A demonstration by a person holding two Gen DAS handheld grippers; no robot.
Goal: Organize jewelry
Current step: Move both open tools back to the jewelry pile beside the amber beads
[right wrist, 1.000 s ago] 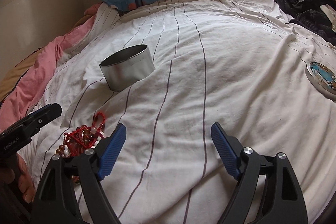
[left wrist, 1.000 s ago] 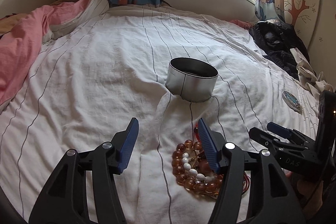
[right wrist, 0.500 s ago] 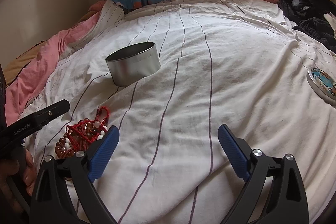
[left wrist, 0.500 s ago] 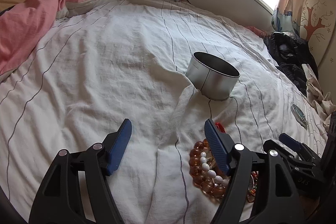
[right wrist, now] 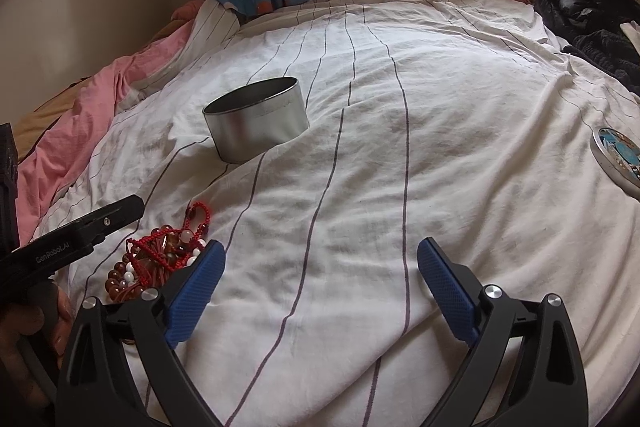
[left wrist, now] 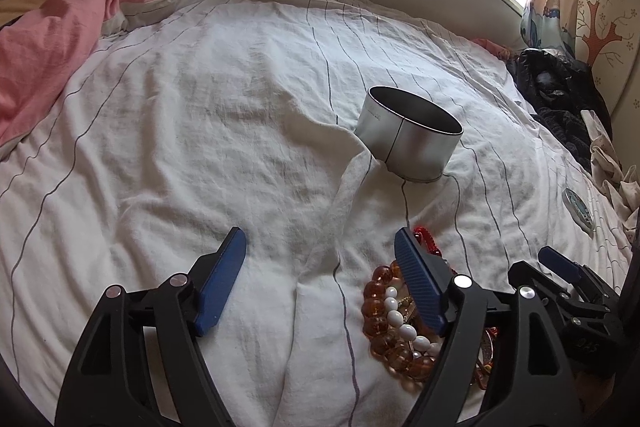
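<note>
Left wrist view: left gripper (left wrist: pixel 320 247) and right gripper (right wrist: pixel 321 259) fingers spread, empty; tin (left wrist: pixel 408 143) has shifted toward centre-right.

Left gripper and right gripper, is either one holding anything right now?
Nothing. The left gripper and right gripper are both open and empty; the bracelets lie on the bedsheet.

In the left wrist view, the left tool's (left wrist: pixel 320 259) blue ribbed right finger (left wrist: pixel 418 285) is covering part of the heap of amber, white and red bead bracelets (left wrist: pixel 390 315), and its black frame is hiding the heap's far side. The round silver tin's (left wrist: pixel 408 141) inside is lying in shadow, its contents impossible to tell. In the right wrist view, the picture's right edge is cutting off the round blue-printed lid (right wrist: pixel 618 155).
</note>
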